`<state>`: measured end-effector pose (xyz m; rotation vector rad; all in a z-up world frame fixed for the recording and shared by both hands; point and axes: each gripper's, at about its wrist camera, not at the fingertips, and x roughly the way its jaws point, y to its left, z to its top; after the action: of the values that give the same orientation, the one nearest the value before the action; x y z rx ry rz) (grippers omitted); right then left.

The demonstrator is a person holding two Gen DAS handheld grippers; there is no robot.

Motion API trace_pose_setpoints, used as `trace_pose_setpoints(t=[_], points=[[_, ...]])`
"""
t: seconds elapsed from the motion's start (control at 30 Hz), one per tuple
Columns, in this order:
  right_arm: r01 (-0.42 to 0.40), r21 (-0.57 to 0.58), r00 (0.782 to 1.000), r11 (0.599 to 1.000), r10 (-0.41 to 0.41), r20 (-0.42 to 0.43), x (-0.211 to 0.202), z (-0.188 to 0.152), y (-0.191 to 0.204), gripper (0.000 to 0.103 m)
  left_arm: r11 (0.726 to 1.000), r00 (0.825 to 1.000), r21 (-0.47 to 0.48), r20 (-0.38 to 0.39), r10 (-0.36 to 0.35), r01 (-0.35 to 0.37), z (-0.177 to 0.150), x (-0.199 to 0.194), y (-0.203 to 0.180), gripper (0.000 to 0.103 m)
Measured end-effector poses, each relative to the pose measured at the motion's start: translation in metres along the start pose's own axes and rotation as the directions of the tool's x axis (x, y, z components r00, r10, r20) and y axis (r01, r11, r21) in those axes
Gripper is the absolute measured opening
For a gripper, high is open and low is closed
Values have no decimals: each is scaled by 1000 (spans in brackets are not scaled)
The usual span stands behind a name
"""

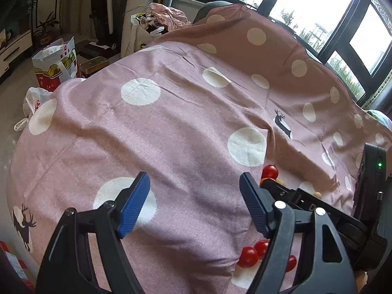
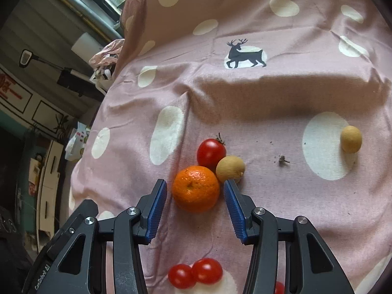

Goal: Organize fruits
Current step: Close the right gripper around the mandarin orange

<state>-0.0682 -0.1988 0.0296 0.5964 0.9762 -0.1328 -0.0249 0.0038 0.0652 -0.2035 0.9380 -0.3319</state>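
In the right wrist view, my right gripper (image 2: 195, 183) is open, its blue pads on either side of an orange mandarin (image 2: 195, 188) lying on the pink dotted cloth (image 2: 257, 103). A cherry tomato (image 2: 211, 153) and a tan longan (image 2: 230, 169) touch the mandarin's far side. Another longan (image 2: 351, 139) lies far right. Two cherry tomatoes (image 2: 194, 272) lie near the bottom edge. In the left wrist view, my left gripper (image 1: 194, 183) is open and empty above the cloth (image 1: 171, 122). Cherry tomatoes (image 1: 248, 256) and one further tomato (image 1: 270, 171) show beside the right gripper's black body (image 1: 343, 215).
Small stem debris (image 2: 283, 159) lies on the cloth. The cloth rises into a fold at the back (image 1: 245, 31). Shopping bags (image 1: 55, 66) and a plastic bag (image 1: 34, 103) sit on the floor left of the covered surface. Windows (image 1: 318, 0) are behind.
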Motion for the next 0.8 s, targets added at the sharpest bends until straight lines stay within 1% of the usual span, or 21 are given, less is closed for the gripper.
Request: trace_pose_setpoints(t=[0.03, 0.07, 0.13, 0.23, 0.33, 0.4, 0.5, 0.57, 0.63, 0.7, 0.8], points=[[7, -1, 1000, 1000, -7, -7, 4, 0, 1, 51, 1000, 1000, 2, 2, -3, 3, 0, -1, -1, 76], [14, 1, 1000, 1000, -14, 6, 5, 0, 2, 50, 1000, 1000, 6, 4, -8, 8, 0, -1, -2, 76], [25, 4, 999, 1000, -25, 39, 5, 0, 2, 44, 1000, 1000, 16, 4, -16, 16, 0, -1, -5, 76], [-1, 36, 999, 999, -1, 32, 2, -2, -4, 42, 999, 1000, 29, 3, -16, 15, -2, -1, -8, 76], [8, 33, 1000, 999, -9, 26, -10, -6, -10, 42, 999, 1000, 47, 9, -21, 21, -4, -3, -13, 76], [35, 12, 999, 999, -35, 32, -26, -11, -14, 42, 997, 1000, 75, 12, -19, 18, -6, -2, -20, 75], [110, -16, 993, 994, -109, 33, -51, -22, -25, 42, 993, 1000, 119, 1, -26, 25, -13, -1, -34, 74], [153, -11, 988, 988, -153, 25, -63, -29, -38, 42, 988, 999, 151, 0, -37, 36, -18, -2, -46, 74], [179, 13, 984, 984, -179, 8, -72, -37, -55, 42, 980, 999, 193, 5, -42, 40, -25, -3, -59, 74], [184, 31, 983, 983, -184, -2, -77, -44, -69, 42, 970, 999, 239, 0, -46, 44, -33, -3, -73, 74], [223, 30, 975, 974, -223, -18, -78, -49, -81, 42, 955, 996, 282, -33, -84, 90, -44, 0, -87, 74]])
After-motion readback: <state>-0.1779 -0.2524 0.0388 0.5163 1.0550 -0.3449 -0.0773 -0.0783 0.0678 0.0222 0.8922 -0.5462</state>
